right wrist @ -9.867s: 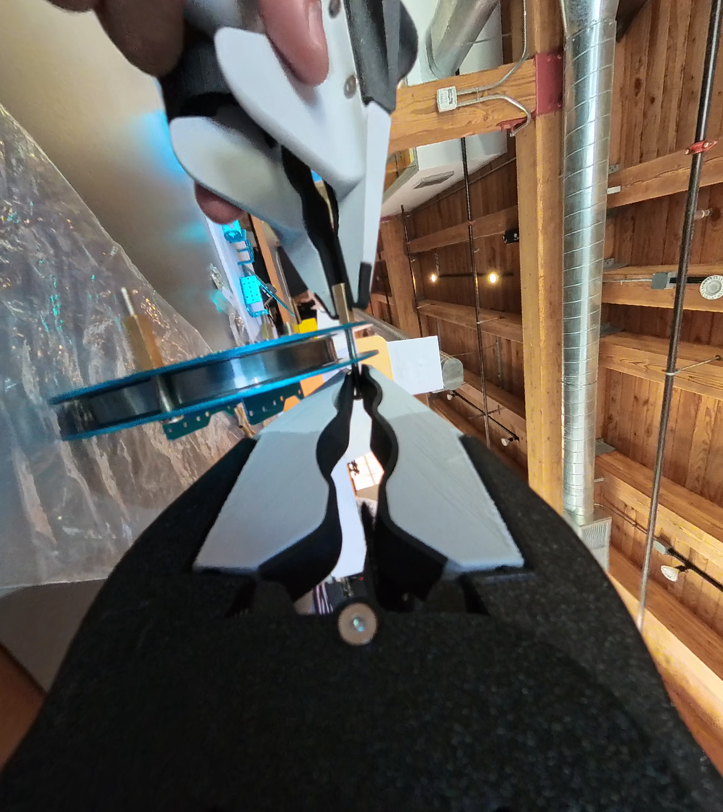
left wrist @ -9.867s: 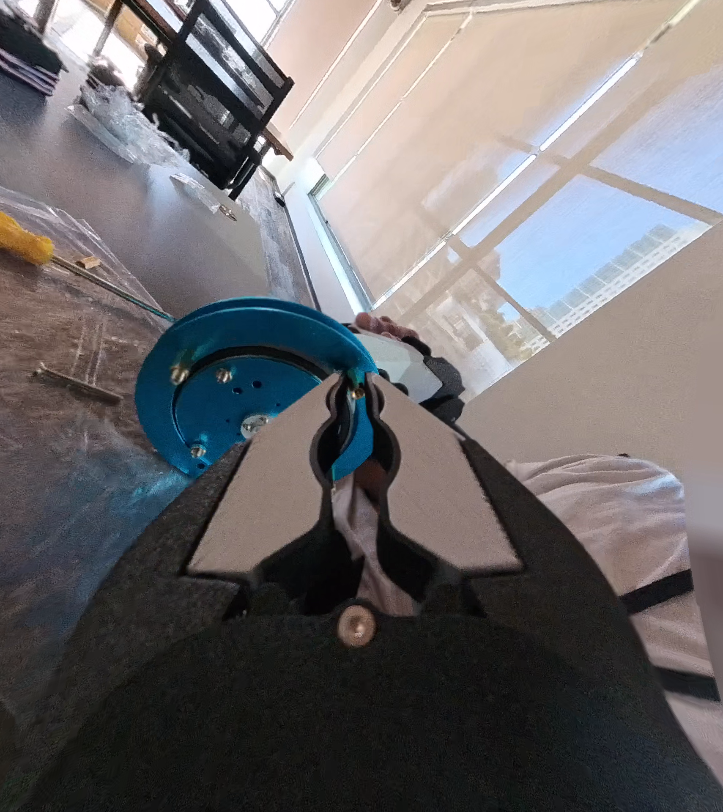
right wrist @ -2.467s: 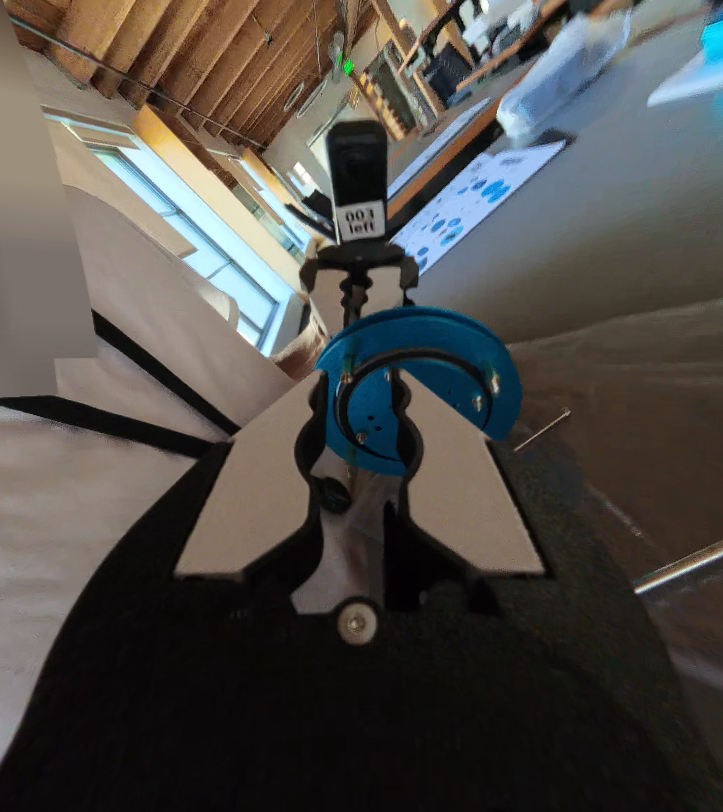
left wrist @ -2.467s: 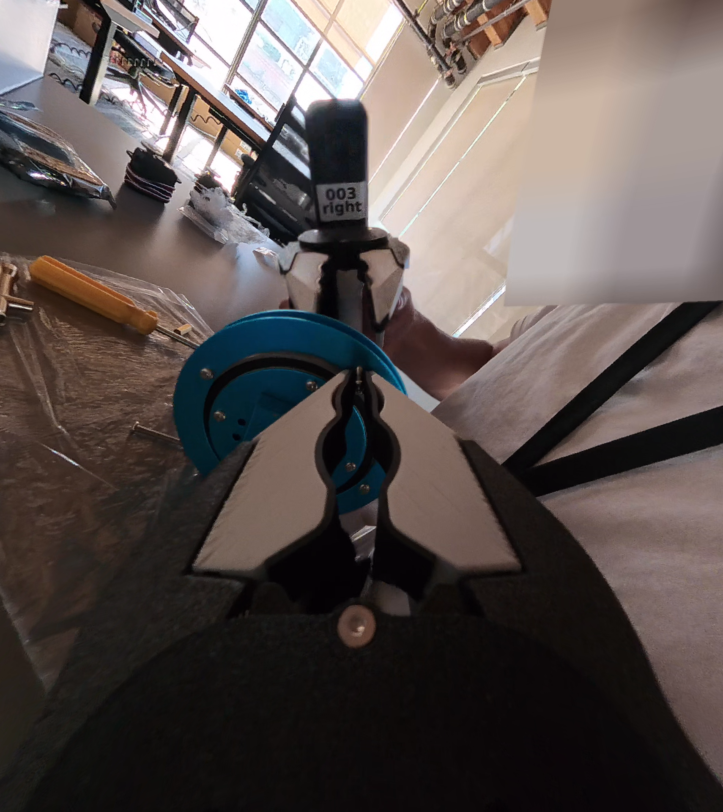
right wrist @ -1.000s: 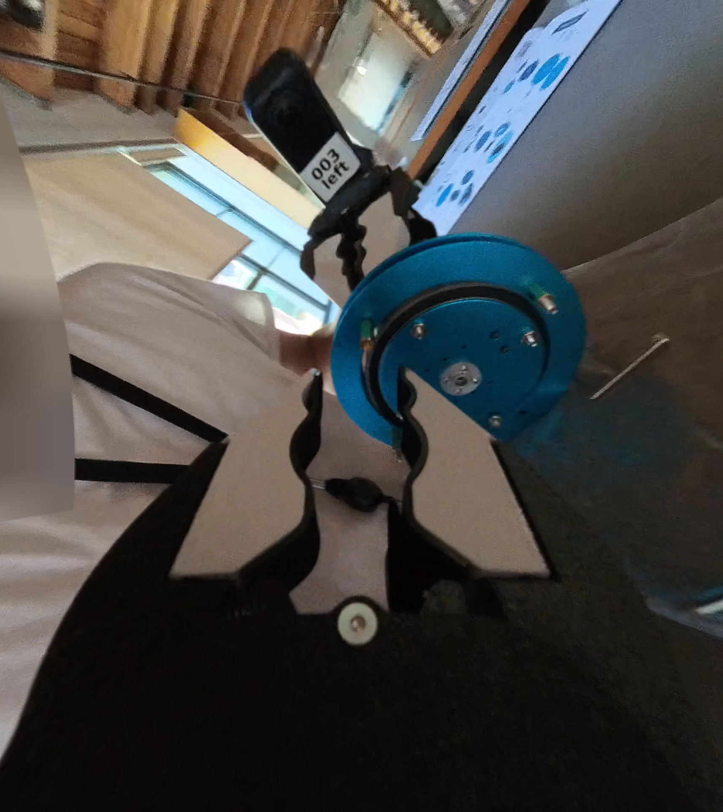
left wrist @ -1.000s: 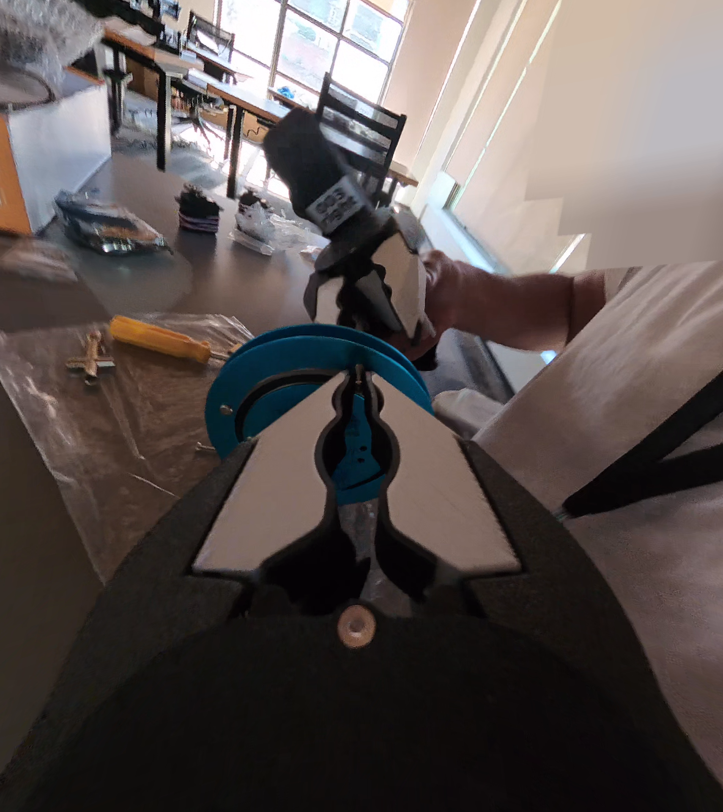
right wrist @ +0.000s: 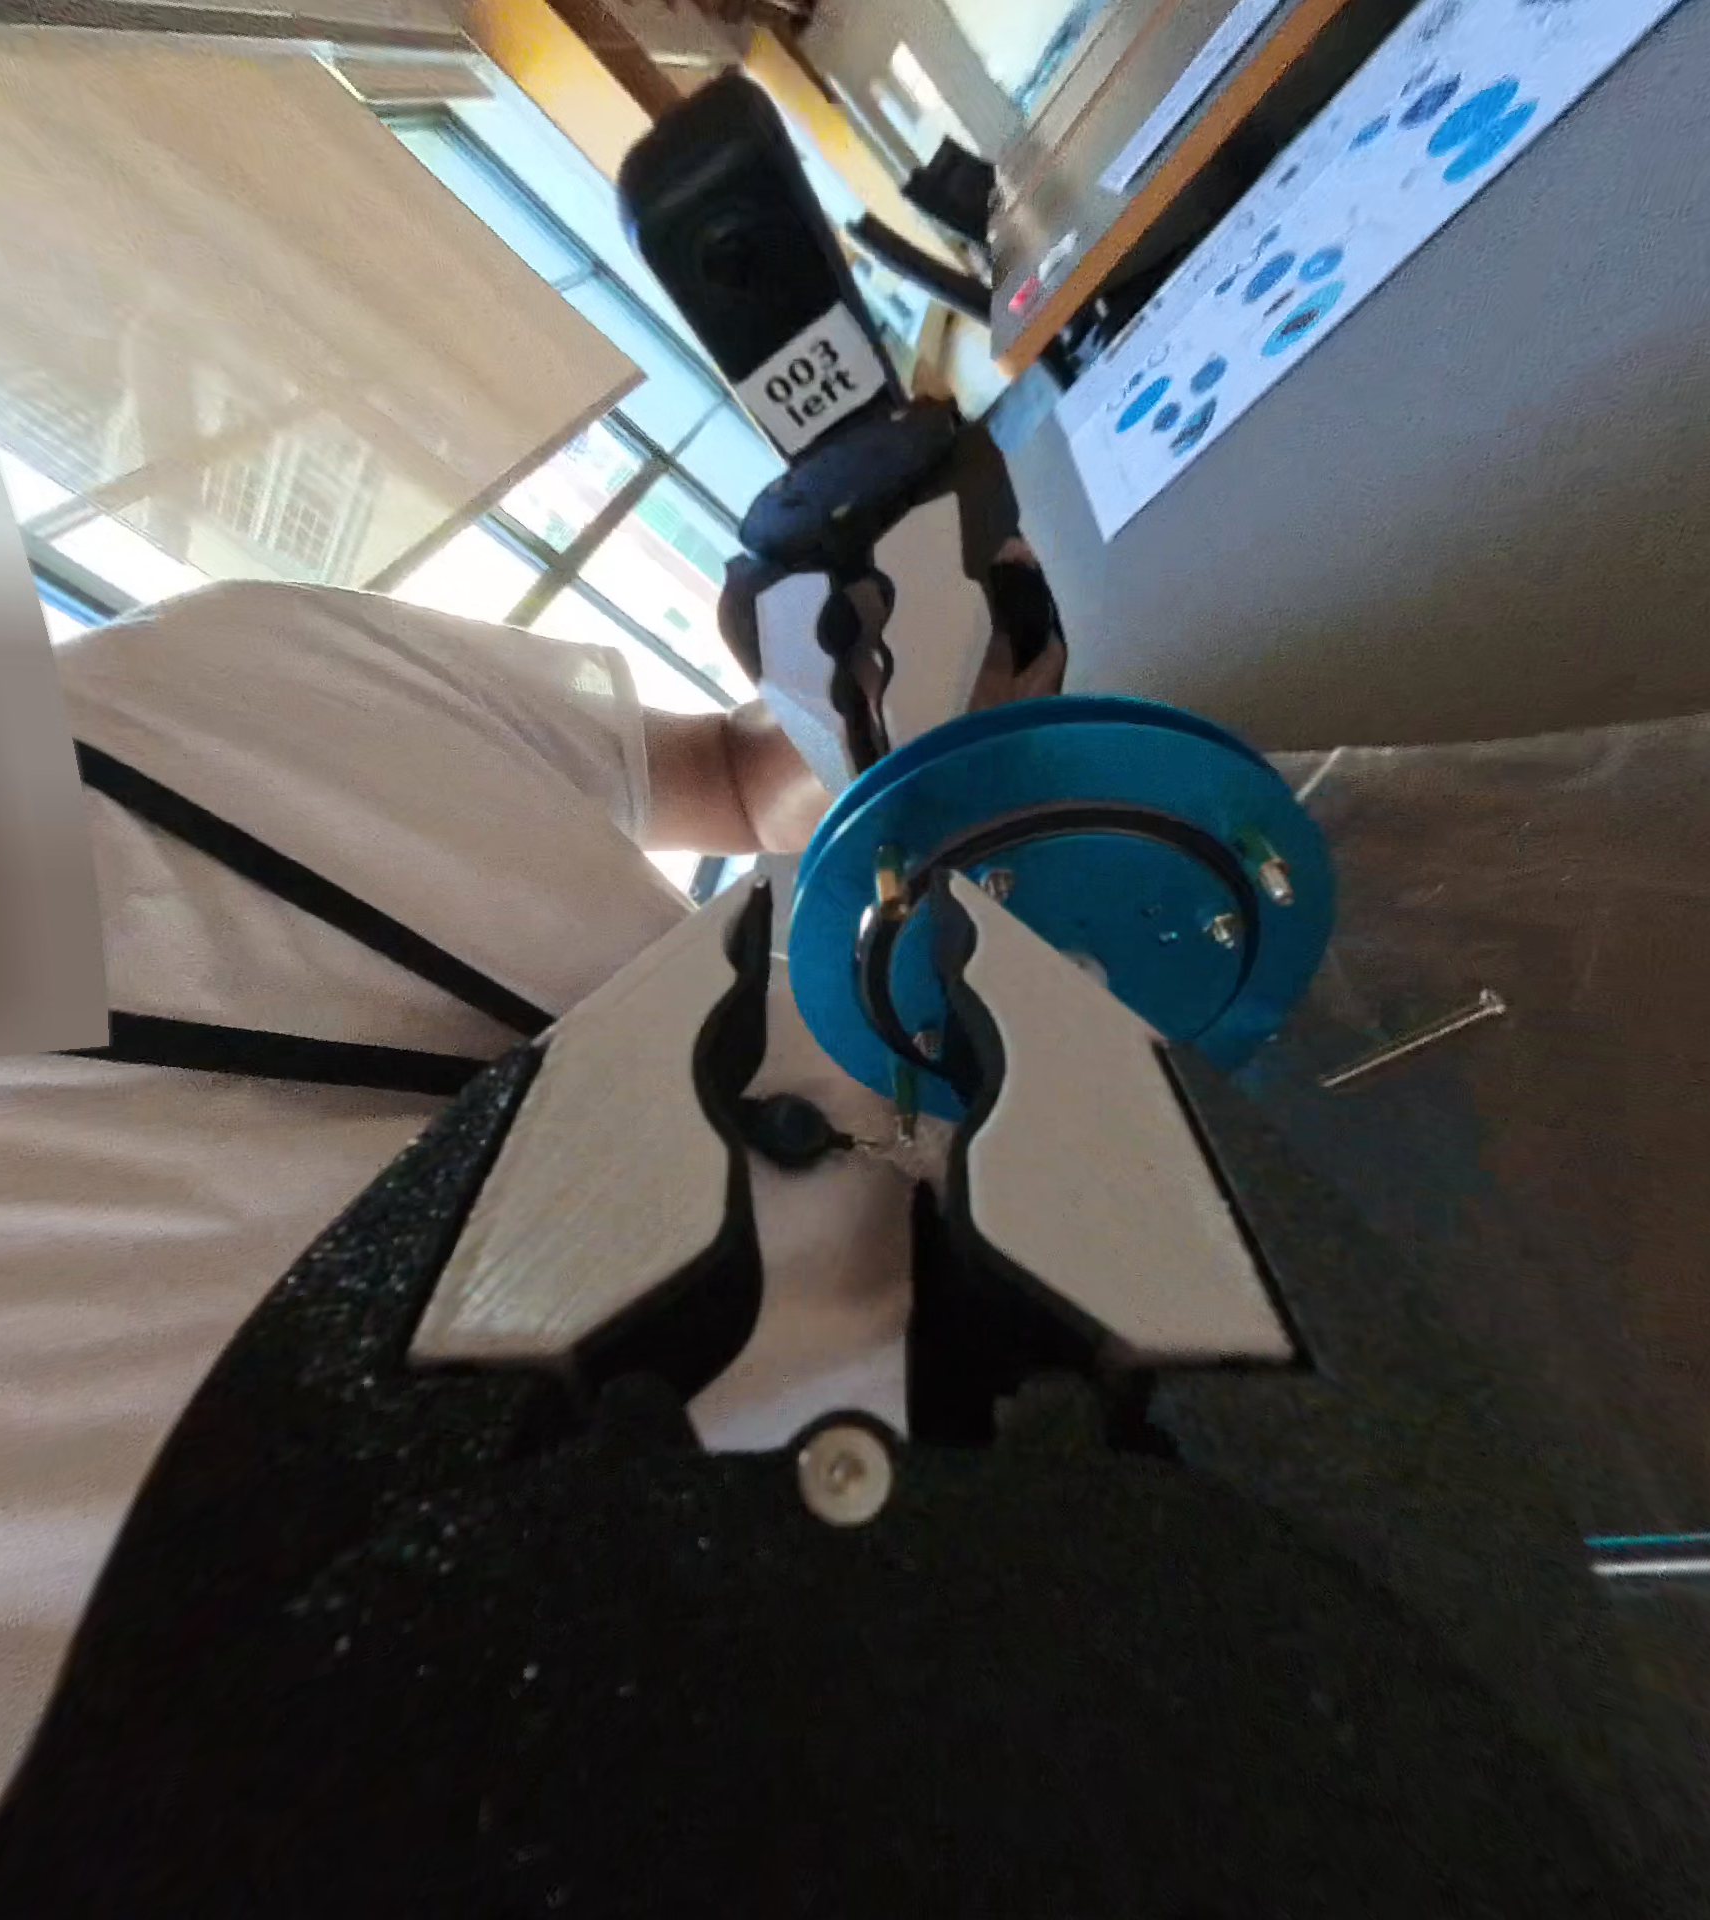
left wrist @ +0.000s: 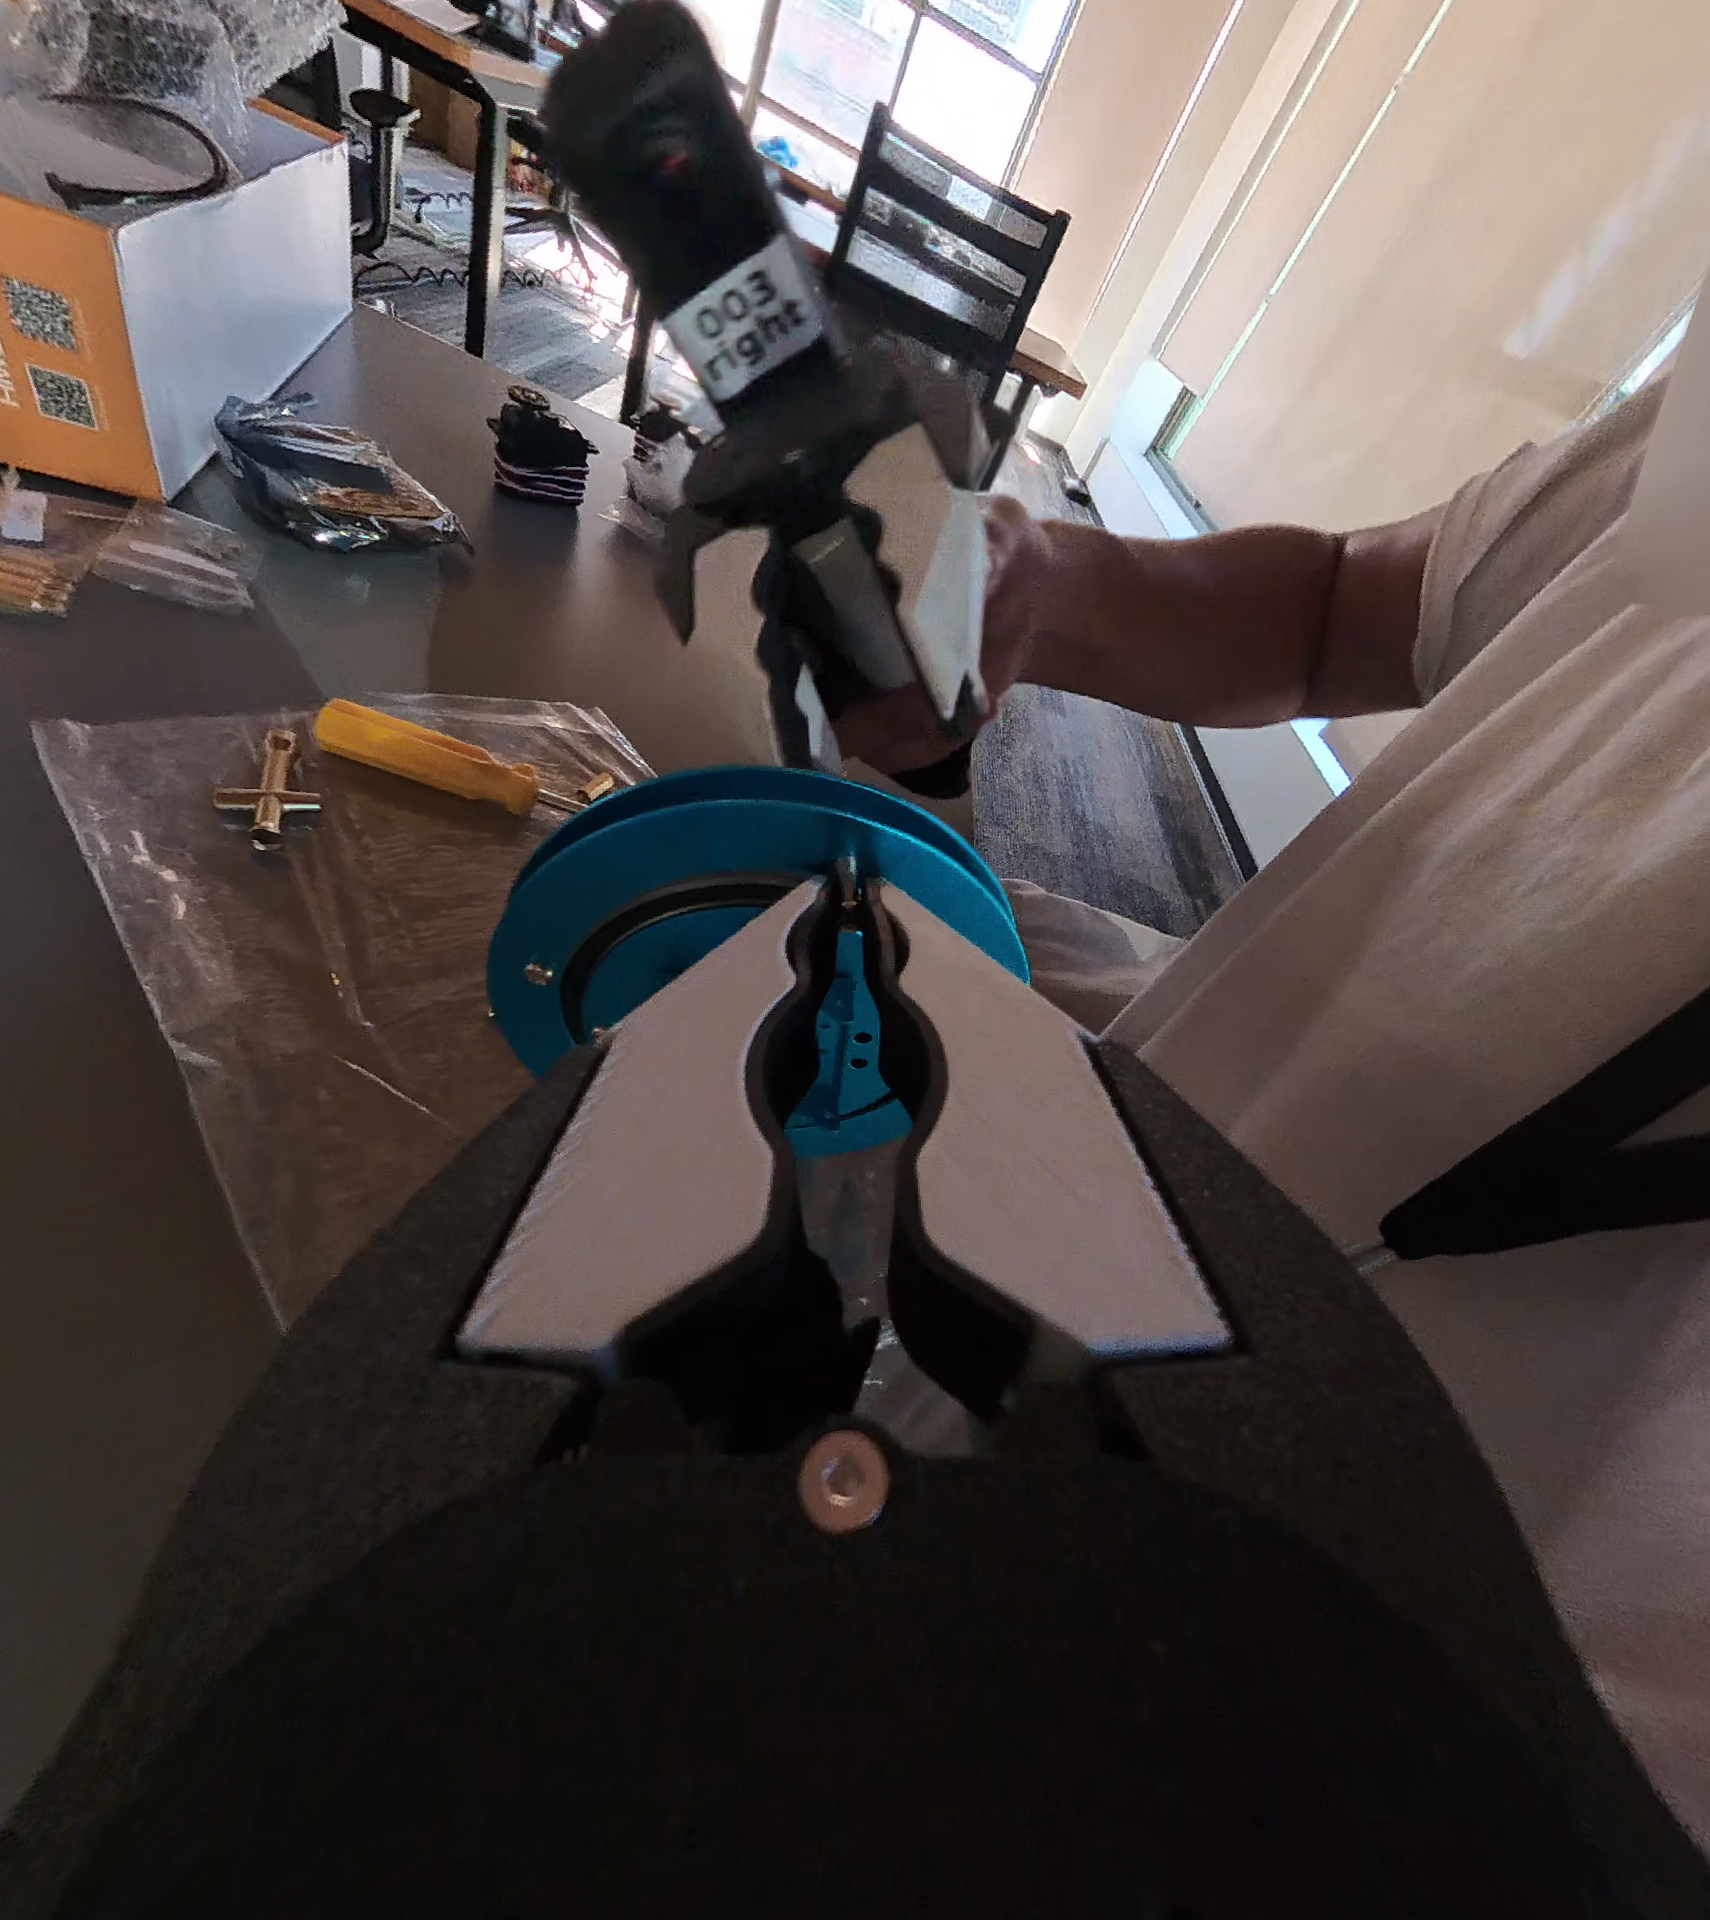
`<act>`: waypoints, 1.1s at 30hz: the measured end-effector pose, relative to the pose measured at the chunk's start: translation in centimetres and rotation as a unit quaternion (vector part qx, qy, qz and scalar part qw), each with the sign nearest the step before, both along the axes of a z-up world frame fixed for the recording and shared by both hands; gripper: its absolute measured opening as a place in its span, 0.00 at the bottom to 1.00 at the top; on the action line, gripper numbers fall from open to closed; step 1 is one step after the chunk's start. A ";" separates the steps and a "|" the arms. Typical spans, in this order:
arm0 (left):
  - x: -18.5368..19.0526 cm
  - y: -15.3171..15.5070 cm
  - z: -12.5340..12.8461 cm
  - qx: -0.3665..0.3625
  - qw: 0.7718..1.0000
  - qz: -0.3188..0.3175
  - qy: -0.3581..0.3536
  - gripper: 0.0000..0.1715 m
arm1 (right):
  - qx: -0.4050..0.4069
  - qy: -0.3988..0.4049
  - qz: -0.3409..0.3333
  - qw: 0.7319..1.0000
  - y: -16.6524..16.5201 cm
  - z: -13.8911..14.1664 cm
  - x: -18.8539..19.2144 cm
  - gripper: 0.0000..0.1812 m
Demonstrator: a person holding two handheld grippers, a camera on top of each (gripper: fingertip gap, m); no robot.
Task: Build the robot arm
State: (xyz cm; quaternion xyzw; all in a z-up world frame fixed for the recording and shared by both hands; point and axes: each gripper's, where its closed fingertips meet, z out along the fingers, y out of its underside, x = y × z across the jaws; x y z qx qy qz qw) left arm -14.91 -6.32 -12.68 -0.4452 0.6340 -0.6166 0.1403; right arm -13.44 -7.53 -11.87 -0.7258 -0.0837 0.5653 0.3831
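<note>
1. Now only the left tool [left wrist: 846,896] carries the blue wheel [left wrist: 685,862]. Its tips are pinched together on a small metal post at the wheel's upper rim, and the wheel hangs edge-on over the plastic sheet [left wrist: 259,935] on the table [left wrist: 51,1299].
2. A couple of seconds ago the right tool [right wrist: 851,899] straddled the same wheel. It has since let go and drawn back. Its fingers stand apart with nothing between them, and the wheel shows just past its right-hand finger.
3. Seen from the left wrist view, the right tool sits above and beyond the wheel, tilted. Its tips are close over the rim, but I cannot tell whether they touch it. The person's hand [left wrist: 996,613] grips it from behind.
4. The left tool has swung as well: more of the table shows behind the wheel than a second ago.
5. A yellow-handled screwdriver [left wrist: 425,750] and a small cross wrench [left wrist: 264,802] lie on the sheet, well apart from the wheel.
6. A loose long screw [right wrist: 1412,1039] lies on the sheet near the wheel's lower edge.
7. An orange and white box [left wrist: 20,343] stands at the far side of the table.
</note>
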 end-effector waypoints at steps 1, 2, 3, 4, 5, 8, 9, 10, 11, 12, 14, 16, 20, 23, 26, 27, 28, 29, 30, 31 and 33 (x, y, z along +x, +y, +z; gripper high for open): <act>0.0 -0.1 0.0 0.005 1.000 -0.003 -0.002 0.01 | -0.015 -0.009 0.013 1.000 -0.1 -0.8 -0.3 0.16; -0.1 -0.2 0.1 0.010 1.000 -0.005 -0.005 0.01 | -0.023 -0.016 0.021 0.999 -0.1 -1.3 -0.6 0.14; -0.1 -0.4 0.1 0.016 1.000 -0.009 -0.008 0.01 | -0.028 -0.004 0.027 0.999 0.0 -1.1 -0.9 0.13; -0.1 -0.5 0.1 0.023 1.000 -0.011 -0.011 0.01 | -0.029 0.032 0.033 0.999 0.0 -0.2 -1.1 0.09; -0.1 -0.6 0.1 0.028 0.999 -0.013 -0.013 0.01 | -0.041 0.039 0.032 0.998 0.2 -0.3 -1.0 0.05; -0.3 -1.3 0.2 0.035 0.999 -0.027 -0.017 0.01 | -0.043 0.016 0.054 0.997 -0.6 -0.7 -1.3 0.01; -0.4 -1.4 0.2 0.031 0.999 -0.027 -0.014 0.01 | -0.031 -0.010 0.053 0.998 -0.7 -0.8 -1.3 0.01; -0.3 -1.4 0.2 0.029 0.999 -0.024 -0.013 0.01 | -0.014 -0.045 0.047 0.998 -0.7 -0.8 -1.3 0.02; -0.3 -1.5 0.2 0.031 0.999 -0.023 -0.016 0.01 | 0.005 -0.083 0.044 0.996 -0.8 -0.8 -1.2 0.02; -0.3 -1.6 0.1 0.035 0.999 -0.027 -0.019 0.02 | 0.015 -0.105 0.054 0.993 -1.1 -0.7 -1.4 0.06; -0.4 -1.8 0.1 0.036 0.999 -0.035 -0.019 0.01 | 0.009 -0.121 0.077 0.990 -1.6 -0.5 -1.6 0.10; -0.5 -2.1 0.1 0.037 0.998 -0.045 -0.020 0.01 | 0.014 -0.154 0.079 0.985 -1.4 -0.8 -1.4 0.00; -0.6 -2.2 0.1 0.037 0.998 -0.046 -0.021 0.01 | 0.023 -0.231 0.104 0.967 -1.6 -0.9 -1.6 0.01; -0.6 -1.9 0.1 0.042 0.998 -0.046 -0.025 0.01 | -0.008 -0.269 0.144 0.952 -2.3 -1.5 -1.8 0.11; -0.7 -2.1 0.1 0.049 0.997 -0.056 -0.029 0.01 | -0.031 -0.284 0.172 0.943 -2.1 -2.2 -2.1 0.03; -0.7 -2.1 0.1 0.051 0.997 -0.057 -0.030 0.01 | -0.034 -0.289 0.186 0.939 -2.0 -2.2 -2.2 0.02; -0.7 -1.9 0.1 0.051 0.997 -0.053 -0.030 0.01 | -0.032 -0.304 0.188 0.933 -1.9 -2.3 -2.1 0.02; -0.5 -1.6 0.1 0.049 0.998 -0.042 -0.026 0.02 | -0.018 -0.337 0.180 0.924 -1.5 -2.3 -1.8 0.02; -0.3 -1.2 0.1 0.040 0.999 -0.029 -0.017 0.02 | 0.010 -0.388 0.161 0.907 -0.9 -2.3 -1.3 0.02; -0.1 -1.0 0.1 0.023 0.999 -0.021 -0.006 0.02 | 0.041 -0.441 0.143 0.885 -0.5 -2.3 -1.0 0.02; 0.2 -0.5 0.1 -0.022 1.000 0.003 0.015 0.01 | 0.130 -0.563 0.095 0.810 0.5 -2.3 -0.3 0.03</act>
